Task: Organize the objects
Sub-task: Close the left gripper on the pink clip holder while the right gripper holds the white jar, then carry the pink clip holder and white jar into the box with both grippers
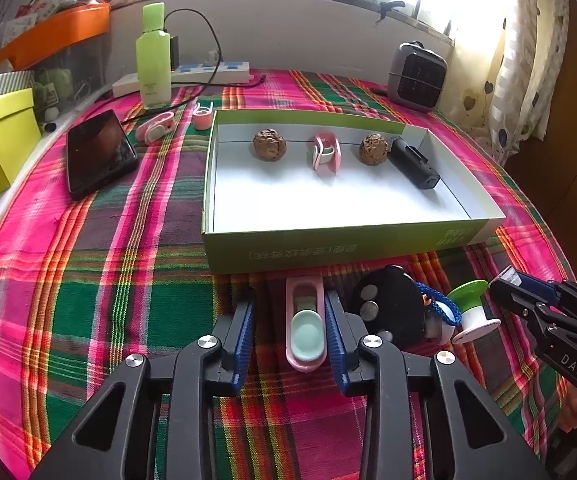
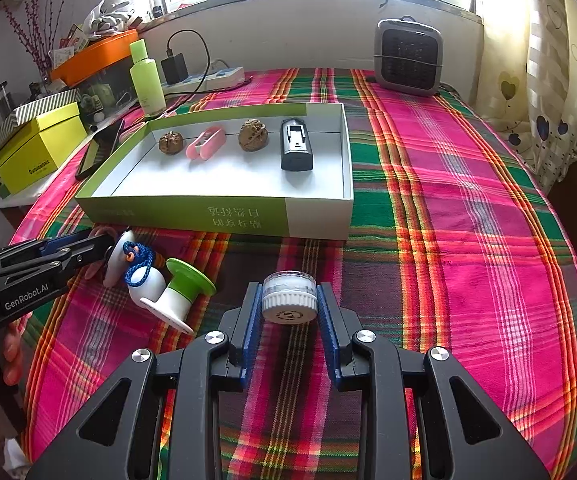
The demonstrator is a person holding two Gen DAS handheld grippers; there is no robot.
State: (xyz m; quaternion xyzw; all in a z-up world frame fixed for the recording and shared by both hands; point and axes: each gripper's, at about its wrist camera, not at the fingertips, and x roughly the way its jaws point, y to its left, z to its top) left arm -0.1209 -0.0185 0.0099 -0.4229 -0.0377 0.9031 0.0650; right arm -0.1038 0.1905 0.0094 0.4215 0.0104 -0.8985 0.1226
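the left gripper (image 1: 288,320) is closed on a pink clip (image 1: 305,326) just in front of the box (image 1: 328,246); the right gripper (image 2: 288,300) grips a small white jar (image 2: 288,298). the smooth clip could slip free, or catch the box's near wall if lifted low.

My right gripper (image 2: 289,300) has its blue pads pressed on a small white jar (image 2: 288,298) with a ribbed lid, just above the plaid tablecloth (image 2: 468,240). To the left lie a green-and-white spool (image 2: 180,292) and a penguin toy (image 2: 140,272) with a blue cord, touching each other — my left gripper (image 2: 100,246) reaches in beside them. Beyond stands the green-sided box (image 2: 224,212), holding two walnuts (image 2: 170,143) (image 2: 253,135), a pink clip (image 2: 205,143) and a black device (image 2: 296,145). A small heater (image 2: 407,56) sits at the far edge.
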